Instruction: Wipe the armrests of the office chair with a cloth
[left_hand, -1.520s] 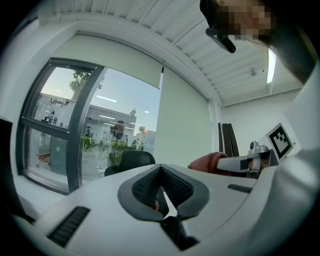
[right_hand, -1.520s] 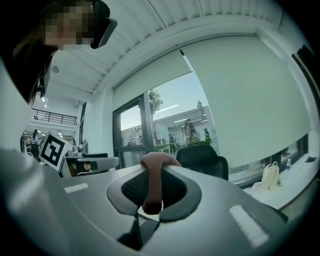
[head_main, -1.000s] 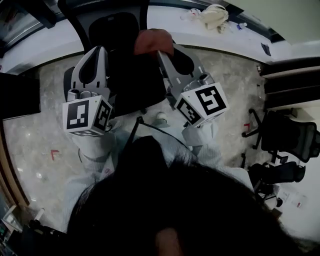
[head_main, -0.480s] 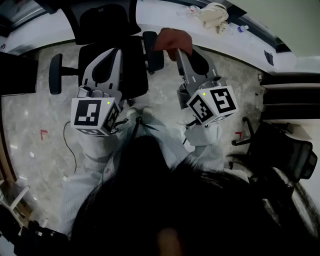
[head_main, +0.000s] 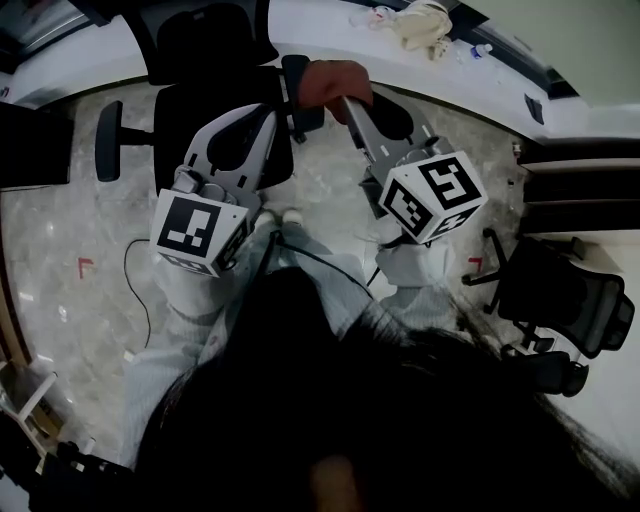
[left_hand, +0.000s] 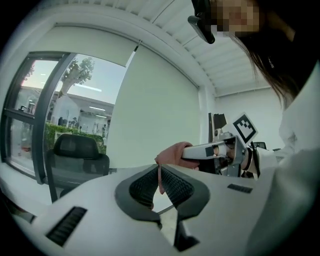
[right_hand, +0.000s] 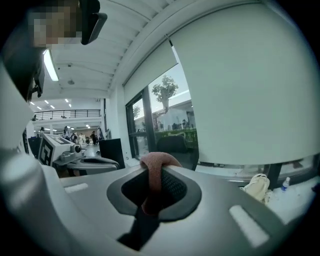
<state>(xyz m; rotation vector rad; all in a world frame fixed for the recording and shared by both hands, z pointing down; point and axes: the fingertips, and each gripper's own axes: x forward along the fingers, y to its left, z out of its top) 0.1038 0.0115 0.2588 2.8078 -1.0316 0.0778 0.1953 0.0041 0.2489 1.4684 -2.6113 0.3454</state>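
A black office chair (head_main: 205, 105) stands ahead on the stone floor, with one armrest (head_main: 108, 140) at its left and the other armrest (head_main: 299, 95) at its right. My right gripper (head_main: 347, 100) is shut on a reddish-pink cloth (head_main: 335, 80), which bunches over its tips just right of the right armrest. In the right gripper view the cloth (right_hand: 154, 170) folds down between the pads of the right gripper (right_hand: 152, 186). My left gripper (head_main: 268, 118) reaches over the seat's right side, shut and holding nothing. In the left gripper view the left gripper (left_hand: 160, 182) faces the cloth (left_hand: 172, 152).
A second black chair (head_main: 575, 290) stands at the right, beside dark shelves (head_main: 580, 190). A beige bag (head_main: 425, 28) lies on the white sill. A dark cabinet (head_main: 35, 145) is at the left. A thin cable (head_main: 135, 290) and a red mark (head_main: 85, 267) are on the floor.
Both grippers have swung right across the chair: a second ago they were over the seat, now the cloth is by the right armrest. The left gripper has turned rightwards.
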